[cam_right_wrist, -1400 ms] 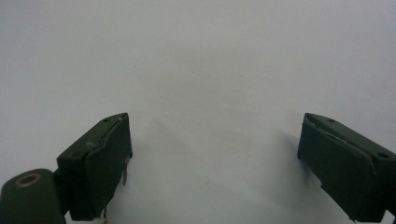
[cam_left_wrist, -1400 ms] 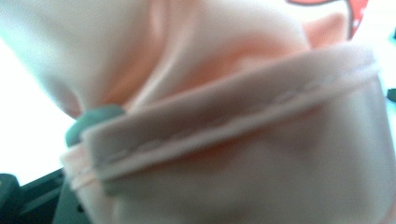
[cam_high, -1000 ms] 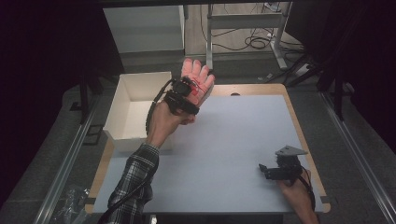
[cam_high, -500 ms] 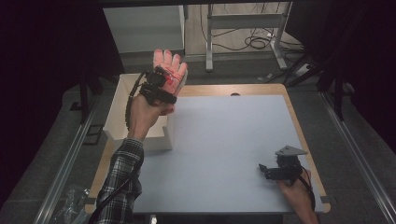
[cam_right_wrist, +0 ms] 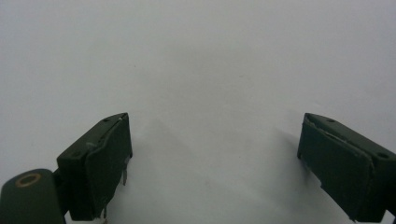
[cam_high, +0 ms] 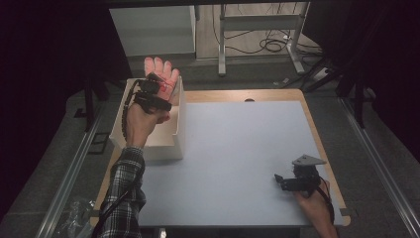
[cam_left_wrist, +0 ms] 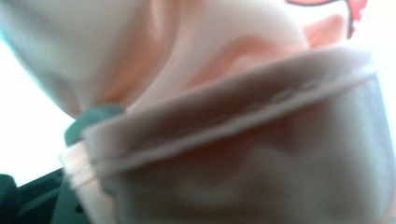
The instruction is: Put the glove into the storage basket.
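Observation:
A pale pink glove [cam_high: 161, 73] with red marks stands fingers-up, held above the open white box [cam_high: 166, 146] at the table's left edge. My left gripper [cam_high: 157, 90] is shut on the glove's cuff. In the left gripper view the glove's hemmed fabric [cam_left_wrist: 233, 121] is blurred and very close, hiding the jaws. My right gripper [cam_high: 281, 181] rests low on the pale blue table top [cam_high: 237, 144] at the front right. Its jaws stand wide apart in the right gripper view, and the right gripper [cam_right_wrist: 215, 163] has nothing in it.
A white cabinet [cam_high: 153, 29] and a metal frame with cables [cam_high: 257, 44] stand on the floor behind the table. A clear plastic bag [cam_high: 74, 218] lies on the floor at the front left. Metal rails run along both sides.
My left hand has carried the glove leftwards from over the table's back edge to above the white box. The right gripper has stayed in place.

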Demonstrator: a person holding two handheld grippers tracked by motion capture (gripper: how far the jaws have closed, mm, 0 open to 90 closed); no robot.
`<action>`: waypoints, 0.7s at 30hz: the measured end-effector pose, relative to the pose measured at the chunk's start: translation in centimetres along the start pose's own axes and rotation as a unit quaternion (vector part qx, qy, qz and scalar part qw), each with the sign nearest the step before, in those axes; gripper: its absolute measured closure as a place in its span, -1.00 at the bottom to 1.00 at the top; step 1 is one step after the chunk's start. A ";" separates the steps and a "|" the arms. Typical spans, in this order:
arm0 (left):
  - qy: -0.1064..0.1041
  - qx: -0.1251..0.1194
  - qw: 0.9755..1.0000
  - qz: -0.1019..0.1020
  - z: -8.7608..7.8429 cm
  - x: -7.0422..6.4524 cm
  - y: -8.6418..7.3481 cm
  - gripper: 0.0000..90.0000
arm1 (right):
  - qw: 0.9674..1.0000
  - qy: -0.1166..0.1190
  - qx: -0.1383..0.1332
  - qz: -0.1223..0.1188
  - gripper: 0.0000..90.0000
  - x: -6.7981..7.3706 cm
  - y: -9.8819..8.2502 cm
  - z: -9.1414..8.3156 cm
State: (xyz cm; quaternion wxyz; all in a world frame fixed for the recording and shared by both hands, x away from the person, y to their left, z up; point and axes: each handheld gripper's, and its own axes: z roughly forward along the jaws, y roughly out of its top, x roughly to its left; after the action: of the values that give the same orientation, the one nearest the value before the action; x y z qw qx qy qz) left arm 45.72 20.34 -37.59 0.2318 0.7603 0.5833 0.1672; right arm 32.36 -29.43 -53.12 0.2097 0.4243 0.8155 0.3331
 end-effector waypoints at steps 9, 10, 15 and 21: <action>0.003 0.018 1.000 -0.011 2.7 1.0 -1.0 -0.18 | 1.000 0.000 0.000 0.000 -0.77 0.0 0.0 0.0; 0.002 0.020 1.000 -0.012 3.1 1.0 -1.1 -0.19 | 1.000 0.000 0.000 0.000 -0.77 0.0 0.0 0.0; -0.004 0.034 0.999 -0.013 5.0 1.0 -1.6 -0.19 | 1.000 0.000 0.000 0.000 -0.78 0.0 0.0 0.0; -0.007 0.052 0.999 -0.011 6.9 1.0 -1.9 -0.20 | 1.000 0.000 0.000 0.000 -0.78 0.0 0.0 0.0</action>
State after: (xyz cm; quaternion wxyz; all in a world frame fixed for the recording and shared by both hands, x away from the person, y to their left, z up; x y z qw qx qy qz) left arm 48.05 20.58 -44.39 0.1980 0.7658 0.5981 0.1290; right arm 32.36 -29.44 -53.12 0.2097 0.4241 0.8156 0.3332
